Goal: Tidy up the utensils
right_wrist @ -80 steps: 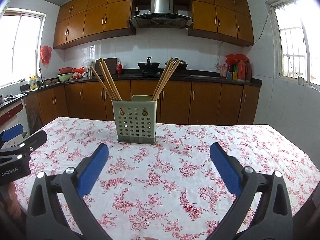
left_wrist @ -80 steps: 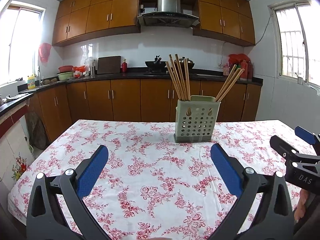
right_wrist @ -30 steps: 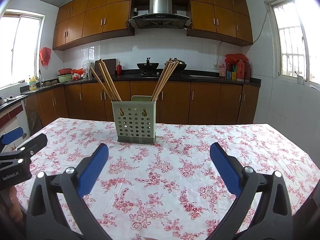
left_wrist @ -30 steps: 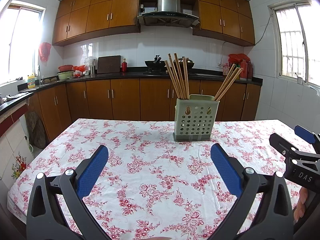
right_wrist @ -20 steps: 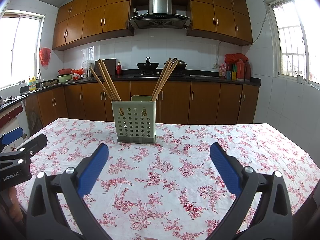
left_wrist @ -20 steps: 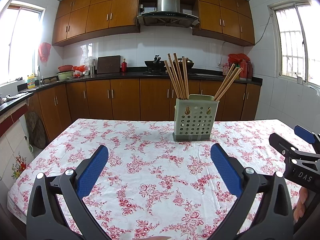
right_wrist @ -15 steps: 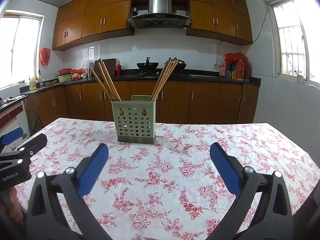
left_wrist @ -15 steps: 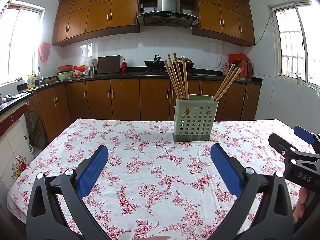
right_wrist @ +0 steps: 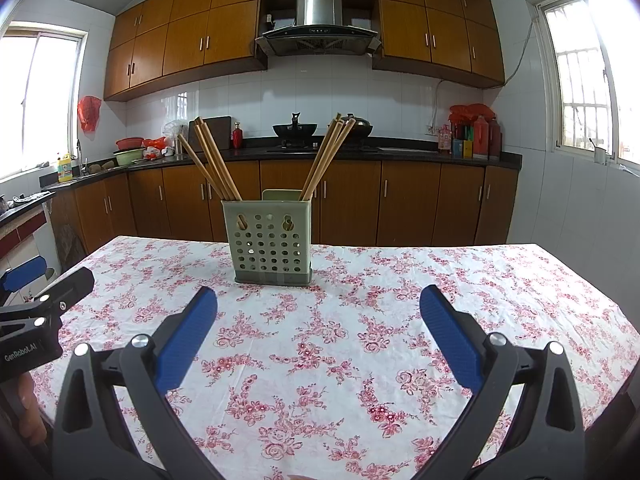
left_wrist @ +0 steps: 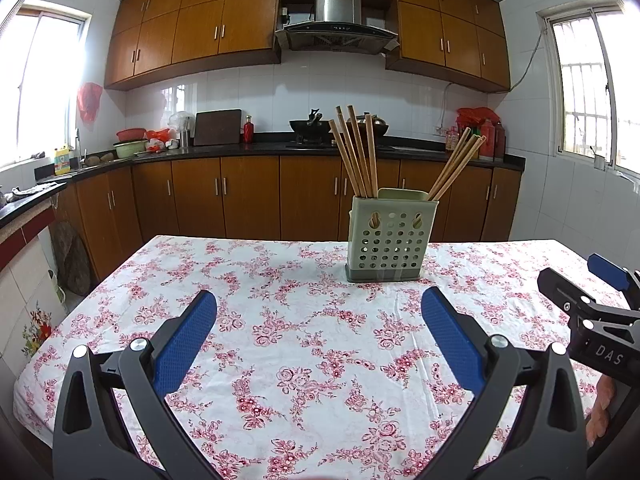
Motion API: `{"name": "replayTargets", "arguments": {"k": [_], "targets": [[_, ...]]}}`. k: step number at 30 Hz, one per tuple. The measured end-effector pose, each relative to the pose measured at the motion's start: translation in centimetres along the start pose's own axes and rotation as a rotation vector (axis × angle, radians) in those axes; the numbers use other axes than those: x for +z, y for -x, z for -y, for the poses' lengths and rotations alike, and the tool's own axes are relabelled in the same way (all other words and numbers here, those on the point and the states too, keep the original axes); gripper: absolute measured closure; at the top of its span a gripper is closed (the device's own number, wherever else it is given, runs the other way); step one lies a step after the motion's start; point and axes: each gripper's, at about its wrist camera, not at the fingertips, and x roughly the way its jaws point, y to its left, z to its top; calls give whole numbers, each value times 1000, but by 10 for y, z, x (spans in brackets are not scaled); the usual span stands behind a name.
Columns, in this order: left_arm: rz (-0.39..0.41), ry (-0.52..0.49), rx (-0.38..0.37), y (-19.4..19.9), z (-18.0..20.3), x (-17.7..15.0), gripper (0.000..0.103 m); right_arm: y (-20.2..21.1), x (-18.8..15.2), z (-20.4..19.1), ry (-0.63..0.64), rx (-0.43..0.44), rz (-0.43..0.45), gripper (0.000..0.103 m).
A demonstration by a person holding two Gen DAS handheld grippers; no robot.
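Note:
A pale green perforated utensil holder [left_wrist: 386, 240] [right_wrist: 273, 238] stands upright on the floral tablecloth [left_wrist: 304, 320] [right_wrist: 352, 320]. Wooden chopsticks [left_wrist: 356, 152] [right_wrist: 212, 160] lean out of its left compartment, and another bunch [left_wrist: 456, 168] [right_wrist: 326, 158] leans out of its right. My left gripper [left_wrist: 318, 312] hovers low over the cloth, well short of the holder, open and empty. My right gripper [right_wrist: 318, 312] is likewise open and empty, short of the holder and to its right. Each gripper shows at the edge of the other's view.
The table's far edge runs just behind the holder. Beyond a floor gap stand brown cabinets [right_wrist: 400, 200], a dark counter with a wok [right_wrist: 294, 130], bowls and bottles. The cloth around the holder shows only its flower print.
Both views drifted slightly; the holder sits a touch higher and further in the frames than 2.7 s ago. Both grippers stayed open and empty.

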Motion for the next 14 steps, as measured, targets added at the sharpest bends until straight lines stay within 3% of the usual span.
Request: {"name": "replayTargets", "arguments": {"k": [14], "targets": [[-3, 7, -2, 0, -2, 0, 2, 0, 0, -1, -1, -1, 0, 4]]}}
